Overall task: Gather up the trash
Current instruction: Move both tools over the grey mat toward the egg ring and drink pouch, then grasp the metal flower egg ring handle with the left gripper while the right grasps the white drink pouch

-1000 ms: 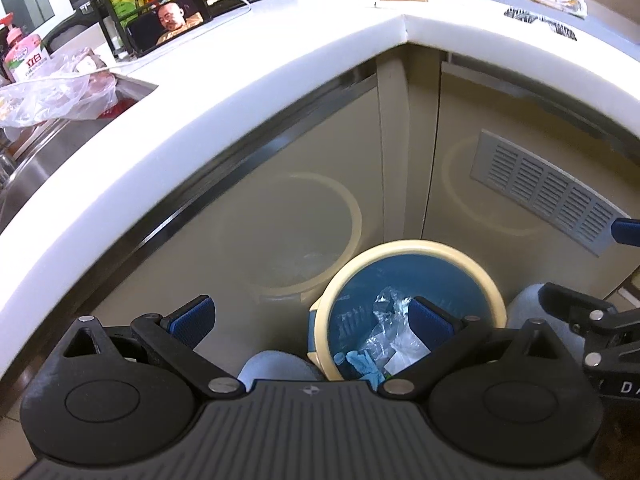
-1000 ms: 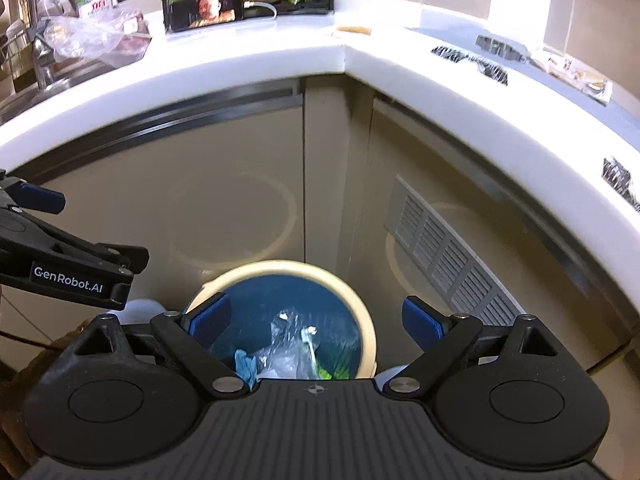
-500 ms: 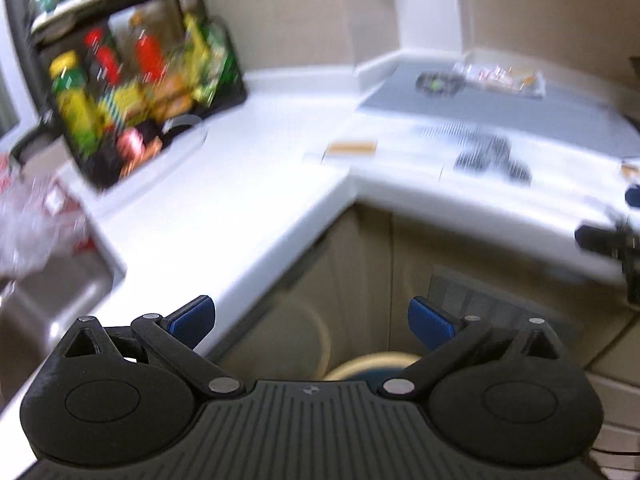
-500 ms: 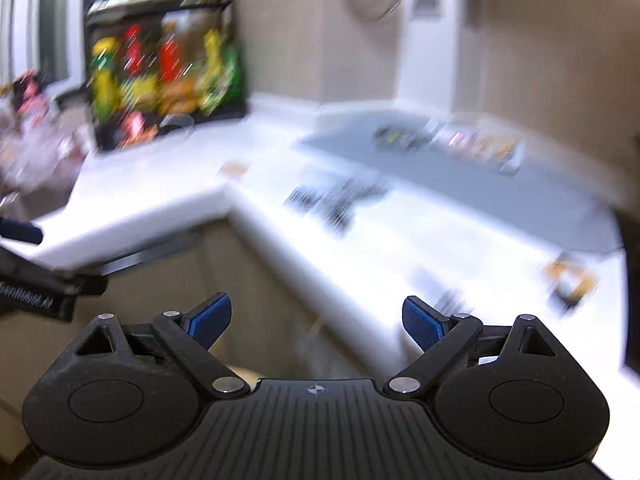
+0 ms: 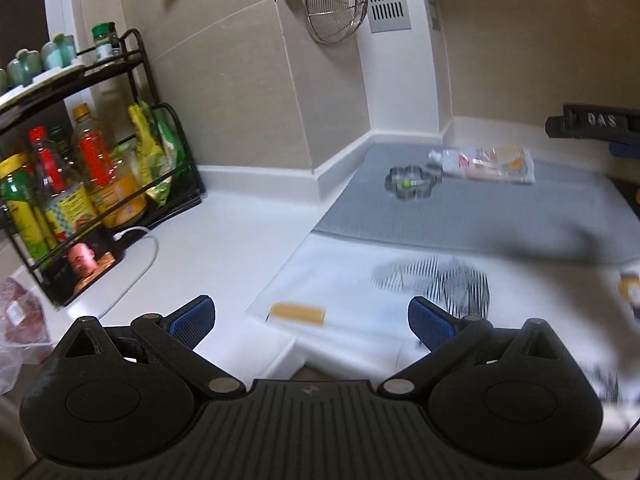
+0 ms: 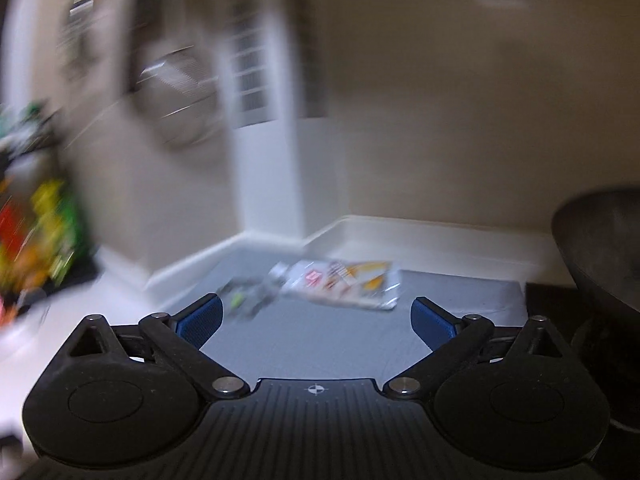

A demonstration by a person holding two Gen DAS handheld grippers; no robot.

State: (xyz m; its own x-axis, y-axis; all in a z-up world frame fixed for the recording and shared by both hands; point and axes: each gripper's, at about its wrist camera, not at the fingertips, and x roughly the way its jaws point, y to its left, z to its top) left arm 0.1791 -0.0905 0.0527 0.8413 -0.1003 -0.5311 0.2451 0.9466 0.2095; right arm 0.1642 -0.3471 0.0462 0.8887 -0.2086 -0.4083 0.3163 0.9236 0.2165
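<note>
Both grippers are empty and point at the white corner bench, so the step in hand seems to be the search for the next piece of trash. The left gripper has its blue-padded fingers wide apart with nothing between them. The right gripper has just been opening its fingers a little further; they also stand wide, with nothing between them.

The likeliest piece of trash is the crumpled clear plastic wrapper with red and yellow print. It lies flat on the grey ribbed mat near the back wall, straight ahead of the right gripper and well apart from it. Just beside the wrapper, on its left, lies a flower-shaped metal cutter ring; this is probably no trash. Nearer to the left gripper, on a white board, lie a small flat tan strip and a black-and-white striped scrap, too blurred to identify.

I judge that the next move asks the right gripper to go forward and down to the wrapper, with one finger on each side, then to close on the thin foil without catching the ring. The wrapper is flat and light, so it can slide away.
</note>
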